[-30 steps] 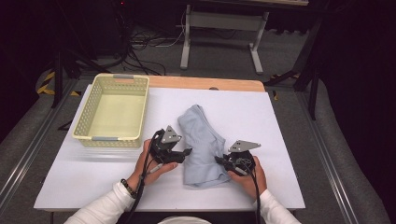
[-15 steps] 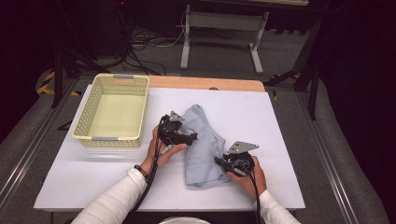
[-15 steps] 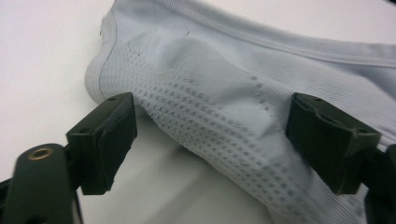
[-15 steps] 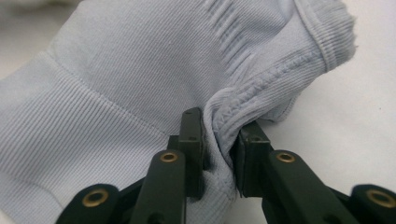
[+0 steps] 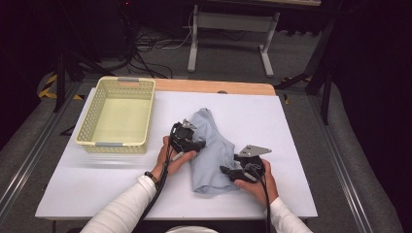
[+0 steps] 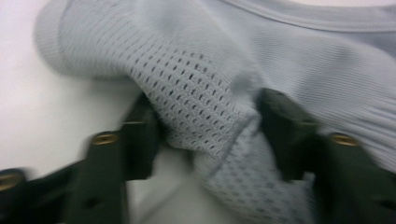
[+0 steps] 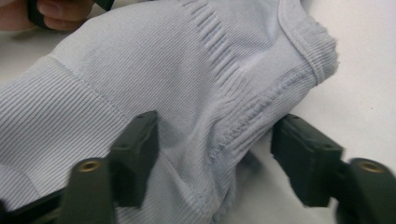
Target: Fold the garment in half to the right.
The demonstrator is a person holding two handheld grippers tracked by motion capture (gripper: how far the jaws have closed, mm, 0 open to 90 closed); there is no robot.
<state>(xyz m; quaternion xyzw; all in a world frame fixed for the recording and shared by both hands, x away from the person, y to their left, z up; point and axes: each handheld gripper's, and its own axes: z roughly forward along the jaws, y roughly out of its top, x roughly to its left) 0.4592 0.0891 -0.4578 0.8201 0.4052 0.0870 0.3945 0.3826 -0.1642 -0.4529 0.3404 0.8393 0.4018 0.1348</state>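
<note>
A pale blue garment (image 5: 214,145) lies crumpled in the middle of the white table (image 5: 301,121). My left gripper (image 5: 199,144) is at its left edge. In the left gripper view its jaws have just been closing, and the left gripper (image 6: 210,135) pinches a bunched fold of the garment's mesh part (image 6: 205,93). My right gripper (image 5: 227,172) sits at the garment's lower right. Its jaws have just been opening, and the right gripper (image 7: 215,149) stands wide apart over a ribbed hem of the garment (image 7: 163,70), one pad resting on the cloth.
A pale yellow plastic basket (image 5: 116,144) stands at the table's left with nothing in it. A wooden strip (image 5: 214,86) runs along the far edge. Beyond it are a metal stand and cables on the floor. Fingers of the left hand (image 7: 56,9) show in the right gripper view.
My left gripper has moved away from the person and a little right, onto the garment's left edge. The right gripper has stayed in place.
</note>
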